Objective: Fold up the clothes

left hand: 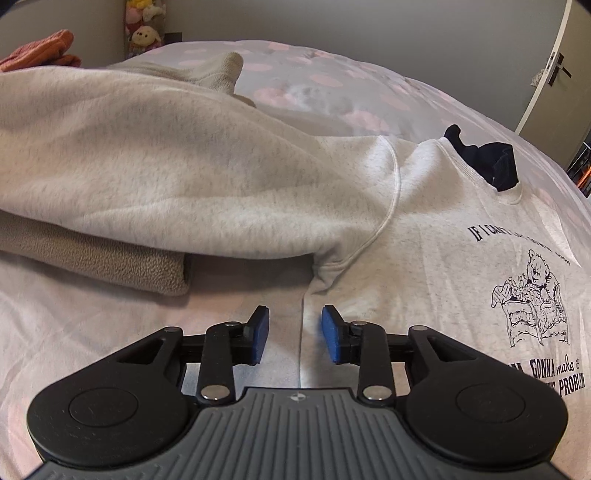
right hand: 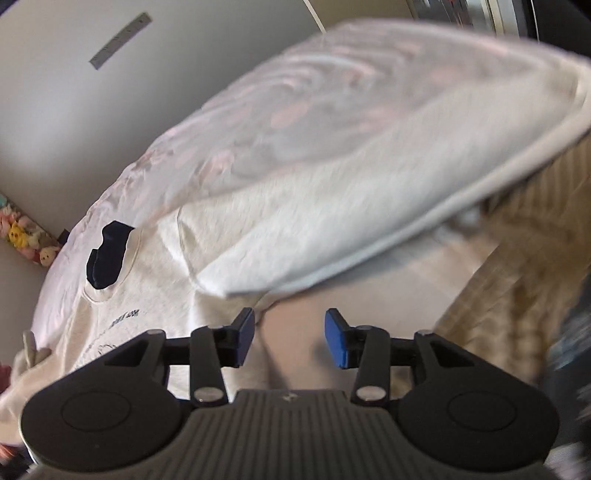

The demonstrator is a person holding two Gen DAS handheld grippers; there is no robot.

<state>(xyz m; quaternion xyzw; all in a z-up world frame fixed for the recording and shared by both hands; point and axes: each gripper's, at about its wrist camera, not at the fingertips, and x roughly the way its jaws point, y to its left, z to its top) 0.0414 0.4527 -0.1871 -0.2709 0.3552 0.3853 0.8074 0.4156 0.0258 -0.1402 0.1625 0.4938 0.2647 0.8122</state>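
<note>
Left gripper (left hand: pixel 294 334): jaws apart, blue pads (left hand: pixel 260 332) clear of any cloth; it hangs just above the side edge of the sweatshirt, pointing down at the bed.
Right gripper (right hand: pixel 290 338): jaws apart, nothing between them; it hangs above the bedsheet, just beside the sweatshirt's other side edge. This view is blurred.
Grey sweatshirt (left hand: pixel 424 229): lies flat, front up, on the bed; one sleeve (left hand: pixel 147 155) stretches out sideways over a folded beige fleece (left hand: pixel 110 258).
Print (left hand: pixel 532 302): a bear in an armchair with black lettering, on the chest.
Collar (left hand: pixel 476 166): dark navy lining shows inside the neck opening.
Other sleeve (right hand: pixel 332 221): spread out to the side in the right wrist view.
Bedsheet (left hand: pixel 314 77): pale with pink spots, beneath all garments.
Plush toys (left hand: pixel 142 26): stacked in the far corner.
Orange cloth (left hand: pixel 40 51): at the far left edge of the bed.
</note>
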